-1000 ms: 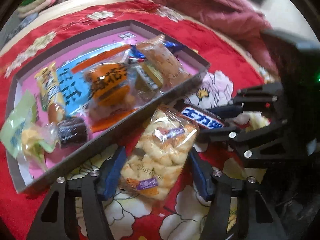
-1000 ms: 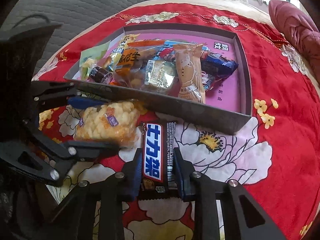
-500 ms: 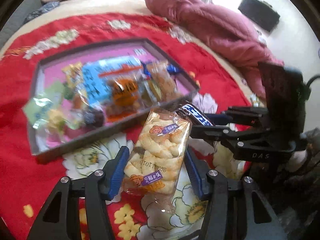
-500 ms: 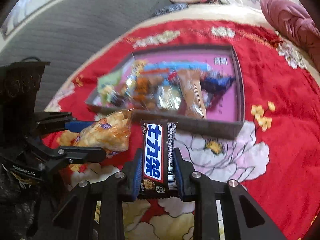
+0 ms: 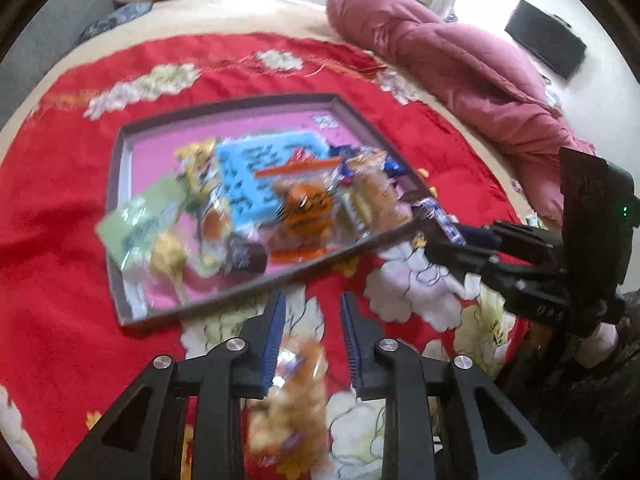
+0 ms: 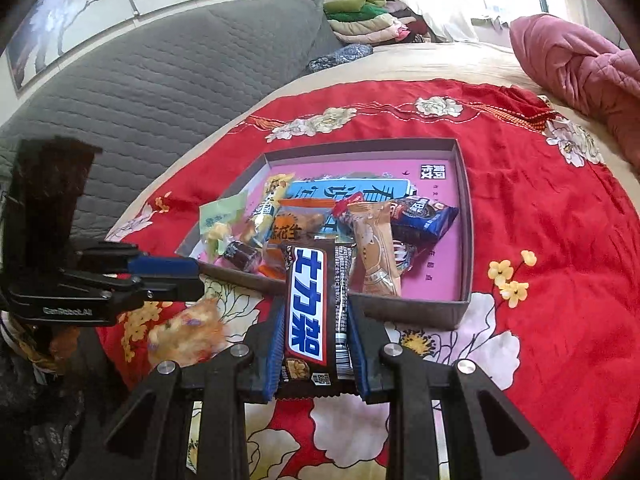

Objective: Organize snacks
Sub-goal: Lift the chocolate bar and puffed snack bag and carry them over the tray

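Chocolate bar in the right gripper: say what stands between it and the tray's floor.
The tray's near wall rises just ahead of the chocolate bar, which the right gripper holds. Behind the wall, a tan packet and other snacks cover the middle. Bare pink floor shows right of the packet.

Both cameras ride on handheld grippers, looking steeply down along the fingers at a red floral cloth [image 5: 60,184] from close above. Left wrist view faces the snack tray [image 5: 120,168] from its near-left corner; right wrist view faces the same tray [image 6: 464,184] from the near side, further right. Shared: tray, cloth, pink quilt [image 5: 460,64], and each view catches the opposite gripper.
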The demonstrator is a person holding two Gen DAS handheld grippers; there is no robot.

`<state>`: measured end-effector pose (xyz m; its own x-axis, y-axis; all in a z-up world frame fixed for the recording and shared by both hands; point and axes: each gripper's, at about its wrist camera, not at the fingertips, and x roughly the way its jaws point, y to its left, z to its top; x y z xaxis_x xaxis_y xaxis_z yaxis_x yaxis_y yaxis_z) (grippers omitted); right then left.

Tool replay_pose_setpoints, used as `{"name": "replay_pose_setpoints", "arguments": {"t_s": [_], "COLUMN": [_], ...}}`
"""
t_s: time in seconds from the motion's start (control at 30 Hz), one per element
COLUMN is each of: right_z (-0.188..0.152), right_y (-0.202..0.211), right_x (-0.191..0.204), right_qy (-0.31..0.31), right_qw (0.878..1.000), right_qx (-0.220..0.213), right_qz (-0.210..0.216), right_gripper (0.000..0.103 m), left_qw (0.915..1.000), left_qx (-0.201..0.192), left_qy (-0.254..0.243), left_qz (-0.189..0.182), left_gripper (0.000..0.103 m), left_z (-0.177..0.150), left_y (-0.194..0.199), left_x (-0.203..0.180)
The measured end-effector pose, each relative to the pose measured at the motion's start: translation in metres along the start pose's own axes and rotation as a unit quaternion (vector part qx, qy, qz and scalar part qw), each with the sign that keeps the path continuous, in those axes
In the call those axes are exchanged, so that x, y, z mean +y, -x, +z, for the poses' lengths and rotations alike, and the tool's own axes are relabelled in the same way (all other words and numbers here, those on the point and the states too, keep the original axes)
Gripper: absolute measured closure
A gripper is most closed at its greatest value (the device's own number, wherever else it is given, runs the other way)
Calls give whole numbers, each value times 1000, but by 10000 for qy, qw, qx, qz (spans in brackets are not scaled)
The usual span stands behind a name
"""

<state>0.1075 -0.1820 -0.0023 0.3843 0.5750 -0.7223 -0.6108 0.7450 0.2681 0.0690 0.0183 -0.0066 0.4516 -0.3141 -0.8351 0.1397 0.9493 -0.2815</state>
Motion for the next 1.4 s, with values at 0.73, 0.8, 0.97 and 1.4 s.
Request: {"name": "replay_pose_setpoints", "arguments": {"t_s": [0.73, 0.8, 0.97, 1.4], "right_z": [4, 5, 9, 28], "right_y": [6, 8, 14, 10], "right_x": [-5, -6, -10, -25], "right_qy": [-162, -184, -244, -371], "right_qw": [9996, 9994, 9983, 9942], "right_qx": [-237, -282, -517, -897], "right_qz": [-41, -46, -94, -470], "right_gripper": [74, 74, 74, 74], "left_qw": [9917, 9926, 9951, 9918], "left_qx": [935, 847, 461, -374], "left_qy": [301, 355, 514, 891], "left_qz": [827, 799, 709, 834], "left_gripper": [54, 54, 54, 54], "left_z": [-46, -45, -34, 37], "left_y": [-35, -32, -12, -3], "left_x": [4, 5, 6, 10]}}
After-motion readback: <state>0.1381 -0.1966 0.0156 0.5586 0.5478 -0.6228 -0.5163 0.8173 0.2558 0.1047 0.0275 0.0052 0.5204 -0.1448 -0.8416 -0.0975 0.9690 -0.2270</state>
